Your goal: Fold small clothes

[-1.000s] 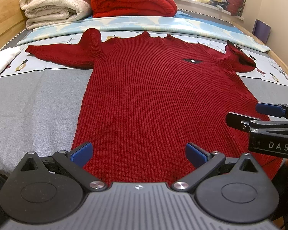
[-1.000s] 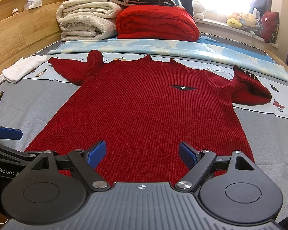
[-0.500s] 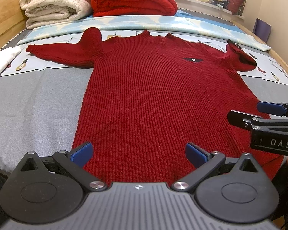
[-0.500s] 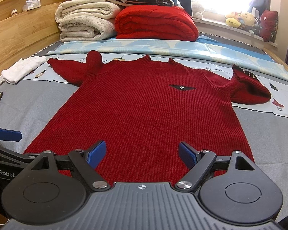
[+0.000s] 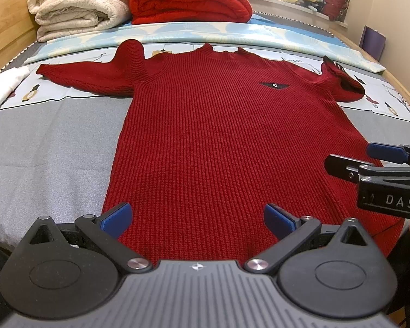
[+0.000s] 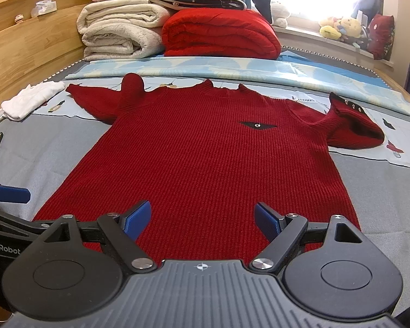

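A dark red knit sweater (image 5: 232,142) (image 6: 210,158) lies flat, front up, on the bed, its hem towards me and its neck at the far side. Its left sleeve (image 5: 90,78) stretches out sideways with a raised fold at the shoulder. The right sleeve (image 5: 341,87) is bunched and folded back on itself. My left gripper (image 5: 196,217) hovers open over the hem's left half, nothing between its blue pads. My right gripper (image 6: 202,220) hovers open over the hem's right half, also empty. Each gripper shows at the edge of the other's view.
Folded cream blankets (image 6: 120,35) and a folded red blanket (image 6: 221,34) are stacked at the head of the bed. A white garment (image 6: 32,102) lies at the far left. A wooden headboard (image 6: 27,52) runs along the left. Plush toys (image 6: 341,27) sit on the windowsill.
Both grippers have drifted slightly; the sweater sits a touch lower in both views. The sweater itself has not moved and both grippers stay open.
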`<act>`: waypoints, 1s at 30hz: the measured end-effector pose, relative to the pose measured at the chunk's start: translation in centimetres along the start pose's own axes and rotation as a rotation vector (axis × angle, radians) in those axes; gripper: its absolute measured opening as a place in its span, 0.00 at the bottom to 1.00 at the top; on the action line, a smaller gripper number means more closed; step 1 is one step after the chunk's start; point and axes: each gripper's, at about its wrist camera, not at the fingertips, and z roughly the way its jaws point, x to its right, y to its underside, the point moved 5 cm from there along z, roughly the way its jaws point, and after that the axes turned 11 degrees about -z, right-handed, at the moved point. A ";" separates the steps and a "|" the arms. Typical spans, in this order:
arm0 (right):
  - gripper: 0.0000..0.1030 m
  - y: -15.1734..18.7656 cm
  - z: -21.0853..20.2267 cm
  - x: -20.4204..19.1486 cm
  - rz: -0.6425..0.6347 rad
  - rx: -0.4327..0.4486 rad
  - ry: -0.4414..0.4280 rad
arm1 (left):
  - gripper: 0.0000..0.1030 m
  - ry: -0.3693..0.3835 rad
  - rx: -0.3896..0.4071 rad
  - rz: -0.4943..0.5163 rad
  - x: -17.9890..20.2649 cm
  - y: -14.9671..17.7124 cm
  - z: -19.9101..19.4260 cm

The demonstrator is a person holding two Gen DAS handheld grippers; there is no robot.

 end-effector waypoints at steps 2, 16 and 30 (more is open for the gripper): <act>0.82 0.0 0.0 0.2 0.005 0.003 0.003 | 1.00 -0.001 -0.001 0.000 0.0 0.0 0.0; 0.81 -0.4 -0.9 2.3 0.062 0.056 0.062 | 1.00 -0.010 0.109 -0.003 -0.9 -3.4 -2.1; 0.71 -2.6 -3.0 6.0 0.080 0.153 0.094 | 0.96 0.036 0.453 0.075 -8.0 -16.2 -5.4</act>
